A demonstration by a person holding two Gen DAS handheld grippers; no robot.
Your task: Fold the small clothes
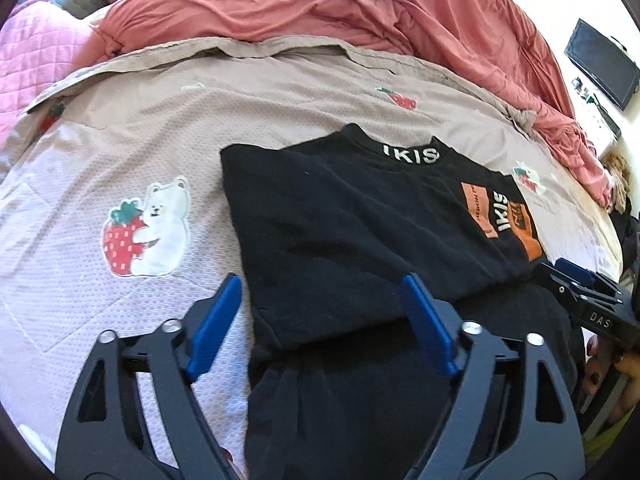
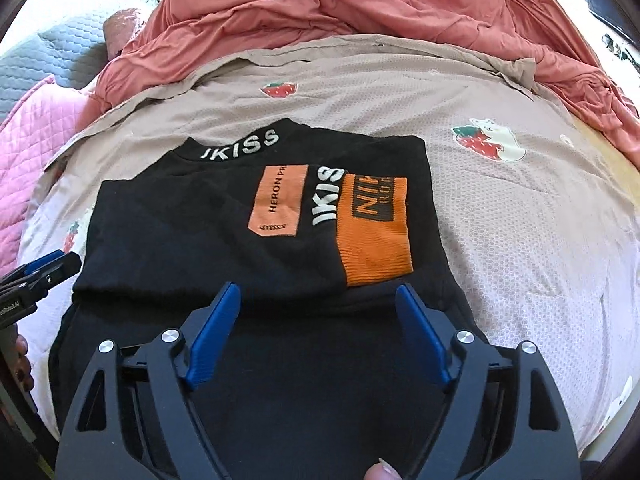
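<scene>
A black shirt [image 1: 352, 224] with white "IKISS" lettering on the collar and orange patches lies flat on the bed, its sides folded in. It also shows in the right wrist view [image 2: 224, 240]. My left gripper [image 1: 322, 292] is open and empty, hovering over the shirt's lower left edge. My right gripper [image 2: 318, 300] is open and empty over the shirt's lower middle, just below the orange patch [image 2: 374, 236]. The right gripper shows at the right edge of the left wrist view [image 1: 580, 284], and the left gripper at the left edge of the right wrist view [image 2: 44, 272].
The shirt lies on a beige bedsheet [image 1: 120, 152] printed with strawberries and bears. A rumpled salmon duvet [image 1: 340, 4] is heaped at the far side. A pink quilt [image 1: 36, 56] lies far left. A dark monitor [image 1: 602, 62] is on the wall at right.
</scene>
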